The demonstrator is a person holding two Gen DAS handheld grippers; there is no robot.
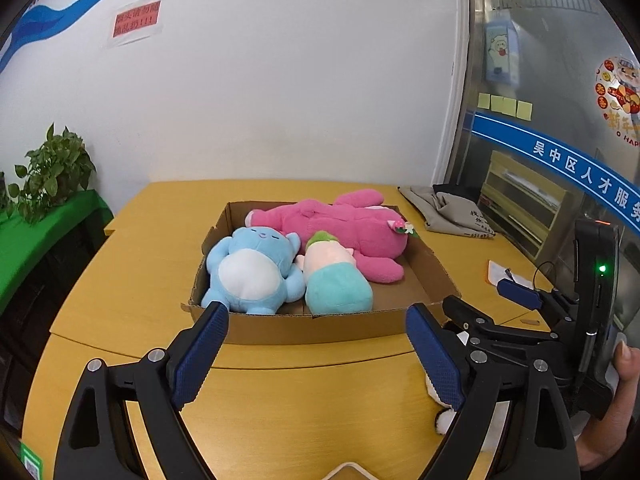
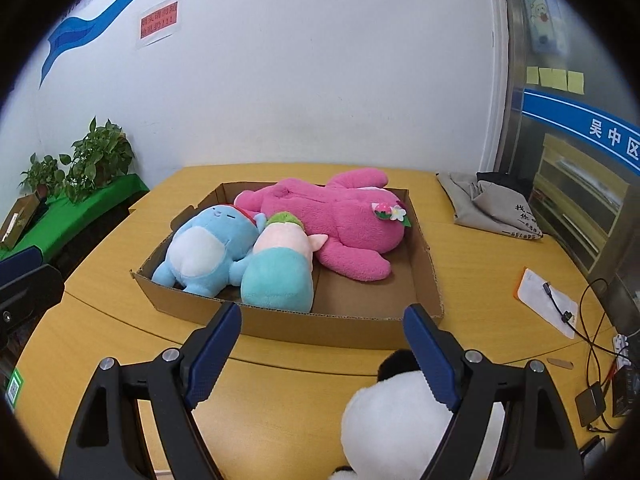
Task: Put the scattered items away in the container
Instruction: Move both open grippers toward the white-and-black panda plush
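A shallow cardboard box [image 1: 320, 326] [image 2: 320, 328] sits on the yellow table. In it lie a blue plush [image 1: 250, 272] [image 2: 204, 252], a teal and pink plush [image 1: 336, 280] [image 2: 280, 272] and a large pink plush [image 1: 340, 228] [image 2: 340, 224]. A white and black panda plush [image 2: 392, 420] lies on the table in front of the box, under my right gripper's right finger; a bit of it shows in the left wrist view [image 1: 444, 420]. My left gripper [image 1: 316, 356] is open and empty before the box. My right gripper [image 2: 320, 356] is open above the panda plush.
A grey cloth bag [image 1: 444, 210] [image 2: 492, 204] lies at the table's far right. A white device with a cable [image 2: 548, 304] and more cables lie at the right edge. Potted plants [image 2: 96, 160] stand on a green shelf at the left. A white wall is behind.
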